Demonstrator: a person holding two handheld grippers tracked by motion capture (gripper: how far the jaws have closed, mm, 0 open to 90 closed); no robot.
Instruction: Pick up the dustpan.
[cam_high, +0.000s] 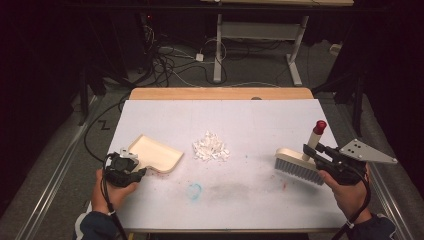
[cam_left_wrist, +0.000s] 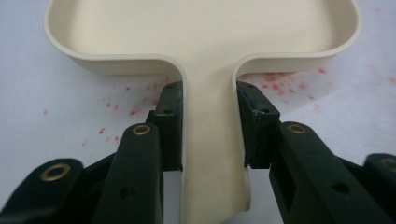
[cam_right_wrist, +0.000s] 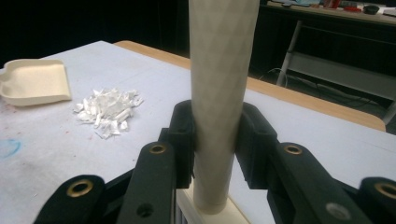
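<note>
- Where the left gripper view looks along its black jaws, the cream dustpan (cam_left_wrist: 205, 28) is cut off at the top edge, so its open front lip cannot be seen there; the handle (cam_left_wrist: 210, 140) runs down out of the bottom edge.
- Left hand-held gripper (cam_left_wrist: 210, 123): both pads press on the sides of the dustpan handle, a firm grip.
- From the high view, the left hand-held gripper (cam_high: 131, 167) hides the handle, and the dustpan (cam_high: 155, 152) sits at the left of the white counter (cam_high: 260, 120), its open side facing the middle.
- Right hand-held gripper (cam_right_wrist: 215, 140): clamped on the pale upright handle of the hand brush (cam_right_wrist: 219, 70), whose top runs out of the frame; the brush head is barely visible at the bottom edge.
- From above, the hand brush (cam_high: 297, 165) stands at the right of the counter, grey bristles down, its red-capped handle tip above the right hand-held gripper (cam_high: 315, 150).
- Between dustpan and brush lies a small heap of white scraps (cam_high: 211, 148), apart from both.
- Red specks (cam_left_wrist: 140, 100) dot the counter beside the dustpan; a faint blue smear (cam_high: 195, 190) and a grey smudge mark the near side.
- Cables (cam_high: 175, 65) and a second table's legs (cam_high: 218, 50) stand on the dark floor beyond.
</note>
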